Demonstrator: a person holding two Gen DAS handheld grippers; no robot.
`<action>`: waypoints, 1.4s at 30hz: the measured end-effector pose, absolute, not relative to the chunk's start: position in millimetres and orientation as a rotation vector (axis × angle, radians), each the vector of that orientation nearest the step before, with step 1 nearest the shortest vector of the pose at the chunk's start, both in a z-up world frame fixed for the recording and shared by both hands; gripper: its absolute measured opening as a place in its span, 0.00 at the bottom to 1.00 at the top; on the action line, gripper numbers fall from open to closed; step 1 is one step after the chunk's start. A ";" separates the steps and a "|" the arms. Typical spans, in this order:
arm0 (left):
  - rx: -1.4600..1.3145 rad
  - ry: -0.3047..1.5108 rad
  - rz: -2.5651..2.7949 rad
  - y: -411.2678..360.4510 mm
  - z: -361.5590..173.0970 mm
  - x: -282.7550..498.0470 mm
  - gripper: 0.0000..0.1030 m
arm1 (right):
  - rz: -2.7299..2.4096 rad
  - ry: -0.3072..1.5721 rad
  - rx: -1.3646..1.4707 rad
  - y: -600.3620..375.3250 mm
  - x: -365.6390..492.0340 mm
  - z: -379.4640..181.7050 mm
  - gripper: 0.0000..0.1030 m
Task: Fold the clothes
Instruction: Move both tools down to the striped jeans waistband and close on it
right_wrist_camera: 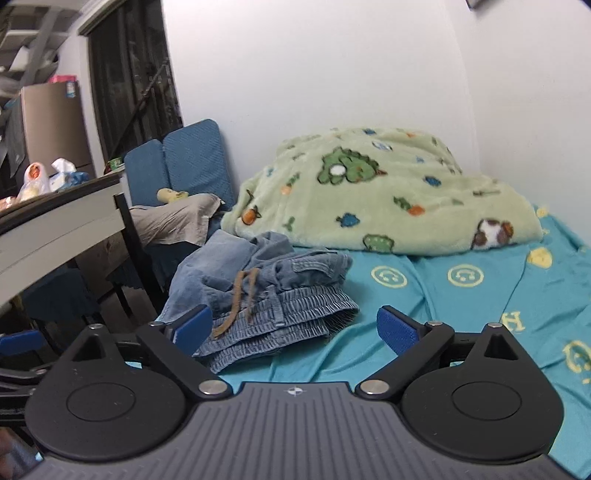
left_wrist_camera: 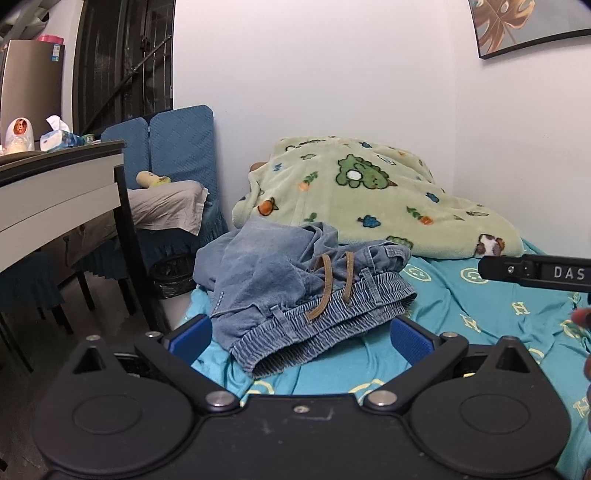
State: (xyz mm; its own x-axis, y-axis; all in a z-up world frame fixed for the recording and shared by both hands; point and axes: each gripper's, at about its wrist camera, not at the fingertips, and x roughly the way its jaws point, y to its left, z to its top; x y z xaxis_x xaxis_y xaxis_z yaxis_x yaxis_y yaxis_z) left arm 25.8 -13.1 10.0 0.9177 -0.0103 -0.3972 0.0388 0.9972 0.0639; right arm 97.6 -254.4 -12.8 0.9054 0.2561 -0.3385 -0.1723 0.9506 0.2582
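Both claws (left_wrist_camera: 301, 334) (right_wrist_camera: 293, 328) gape over crumpled denim shorts (left_wrist_camera: 295, 288); only left view shows wall picture (left_wrist_camera: 524, 26).

A pale green fleece blanket (left_wrist_camera: 369, 195) printed with cartoon animals lay heaped at the far end of the bed (left_wrist_camera: 498, 314), whose sheet was teal with yellow smiley faces. To the left stood a desk (left_wrist_camera: 55, 184) carrying a tissue pack (left_wrist_camera: 59, 138) and a small white container (left_wrist_camera: 20, 134), with blue padded chairs (left_wrist_camera: 177, 147) beyond it, a grey cloth (left_wrist_camera: 170, 206) draped over one seat. A framed leaf picture (left_wrist_camera: 524, 26) hung on the white wall (left_wrist_camera: 314, 66).
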 end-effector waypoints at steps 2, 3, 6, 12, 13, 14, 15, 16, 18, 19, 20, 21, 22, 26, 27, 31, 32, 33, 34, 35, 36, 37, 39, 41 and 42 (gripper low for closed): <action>0.091 0.417 -0.014 -13.9 5.1 39.1 1.00 | 0.220 0.386 0.264 -260.8 106.4 -15.7 0.95; 0.101 0.422 -0.008 -14.3 2.7 45.7 1.00 | 0.220 0.389 0.284 -263.8 111.1 -16.7 0.95; 0.131 0.436 0.009 -15.6 -4.5 65.7 1.00 | 0.227 0.402 0.350 -271.6 131.0 -20.4 0.95; 0.191 0.464 0.042 -18.2 -18.9 105.5 1.00 | 0.260 0.471 0.531 -280.3 181.8 -40.1 0.91; 0.192 0.475 0.046 -16.9 -23.3 110.4 0.99 | 0.264 0.484 0.561 -280.7 190.3 -44.2 0.91; 0.188 0.490 0.050 -14.8 -28.6 114.5 0.99 | 0.267 0.501 0.585 -280.3 198.9 -48.9 0.91; 0.184 0.505 0.053 -12.8 -33.9 118.6 0.99 | 0.269 0.520 0.606 -279.4 207.5 -53.8 0.91; 0.180 0.520 0.057 -10.7 -39.1 122.7 0.99 | 0.272 0.539 0.621 -278.1 215.8 -59.3 0.91; 0.172 0.570 0.068 -6.9 -50.4 133.3 0.99 | 0.274 0.571 0.643 -276.0 230.7 -70.6 0.91; 0.167 0.595 0.081 -4.9 -56.2 138.8 0.99 | 0.275 0.585 0.654 -275.0 238.1 -76.3 0.91; 0.159 0.616 0.096 -2.8 -62.7 143.0 0.98 | 0.274 0.601 0.670 -274.4 244.8 -82.4 0.90; 0.152 0.631 0.109 -1.0 -68.4 146.1 0.98 | 0.271 0.618 0.691 -275.0 252.3 -88.6 0.90; 0.145 0.645 0.121 0.5 -73.7 149.0 0.98 | 0.265 0.634 0.716 -274.9 258.4 -93.7 0.89; 0.119 0.685 0.158 3.4 -90.6 160.8 0.96 | 0.260 0.641 0.826 -269.5 272.2 -109.5 0.88; 0.131 0.683 0.169 3.0 -94.2 163.3 0.95 | 0.259 0.643 0.839 -267.3 275.3 -113.5 0.87; 0.131 0.704 0.177 4.3 -106.0 169.5 0.91 | 0.243 0.634 0.874 -265.7 283.4 -130.6 0.85; 0.135 0.703 0.181 4.4 -108.7 170.2 0.89 | 0.236 0.621 0.907 -267.6 283.9 -134.7 0.83; 0.141 0.702 0.192 4.6 -111.3 171.2 0.88 | 0.230 0.610 0.944 -269.5 284.5 -138.3 0.82; 0.141 0.701 0.204 5.6 -113.5 173.2 0.87 | 0.226 0.600 0.981 -271.3 285.3 -141.7 0.82; 0.132 0.699 0.215 7.6 -114.6 174.9 0.84 | 0.226 0.591 1.004 -272.6 285.7 -143.6 0.80; 0.118 0.697 0.225 9.8 -115.3 176.1 0.83 | 0.228 0.583 1.020 -273.7 286.0 -144.6 0.78; 0.105 0.695 0.236 12.1 -115.9 177.4 0.80 | 0.231 0.575 1.036 -274.8 286.3 -145.6 0.77; 0.081 0.691 0.254 15.8 -117.5 179.5 0.77 | 0.245 0.558 1.062 -275.9 287.5 -147.4 0.67; 0.056 0.687 0.267 18.9 -119.2 180.2 0.72 | 0.262 0.545 1.104 -277.0 288.0 -149.5 0.60; 0.045 0.683 0.273 20.4 -119.8 180.4 0.72 | 0.265 0.539 1.125 -277.6 287.2 -150.0 0.56</action>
State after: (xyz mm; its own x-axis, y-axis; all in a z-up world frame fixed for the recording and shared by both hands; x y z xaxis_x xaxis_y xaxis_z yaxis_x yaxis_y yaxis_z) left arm 180.4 20.4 -119.8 0.7416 0.2633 -0.6170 -0.2342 0.9635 0.1297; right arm 287.2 -277.6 -150.0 0.8429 0.4631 -0.2741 0.0654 0.4174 0.9063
